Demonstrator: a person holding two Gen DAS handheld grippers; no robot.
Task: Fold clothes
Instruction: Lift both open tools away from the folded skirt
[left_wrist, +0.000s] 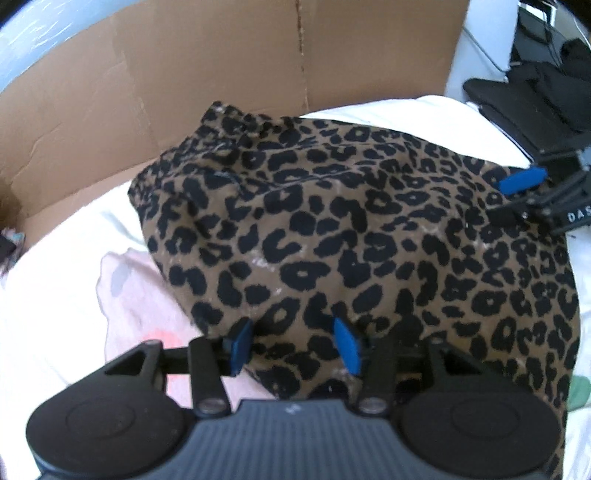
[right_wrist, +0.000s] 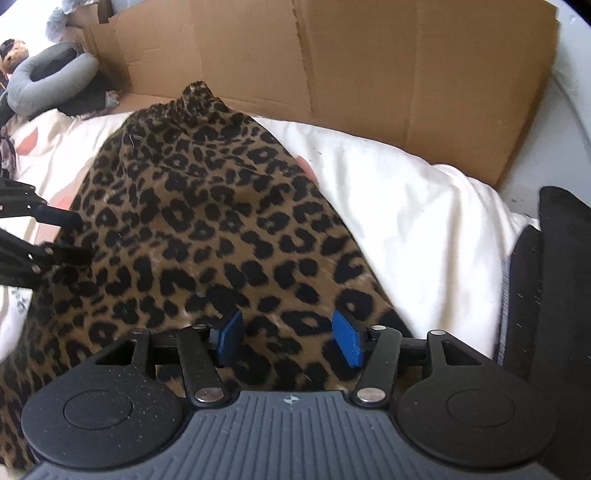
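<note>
A leopard-print garment (left_wrist: 332, 229) lies spread on a white bedsheet (left_wrist: 55, 280); it also shows in the right wrist view (right_wrist: 207, 229). My left gripper (left_wrist: 293, 343) is open, its blue pads wide apart over the garment's near edge. My right gripper (right_wrist: 290, 338) is open too, its pads apart above the garment's near part. The right gripper also shows in the left wrist view (left_wrist: 517, 188) at the garment's right edge. The left gripper's black fingers (right_wrist: 55, 236) show at the garment's left edge in the right wrist view.
A flattened cardboard box (left_wrist: 221, 62) stands behind the bed; it also shows in the right wrist view (right_wrist: 369, 55). A pale pink garment (left_wrist: 136, 295) lies left of the leopard one. Black fabric (right_wrist: 561, 288) lies at the right. A grey neck pillow (right_wrist: 48, 77) sits far left.
</note>
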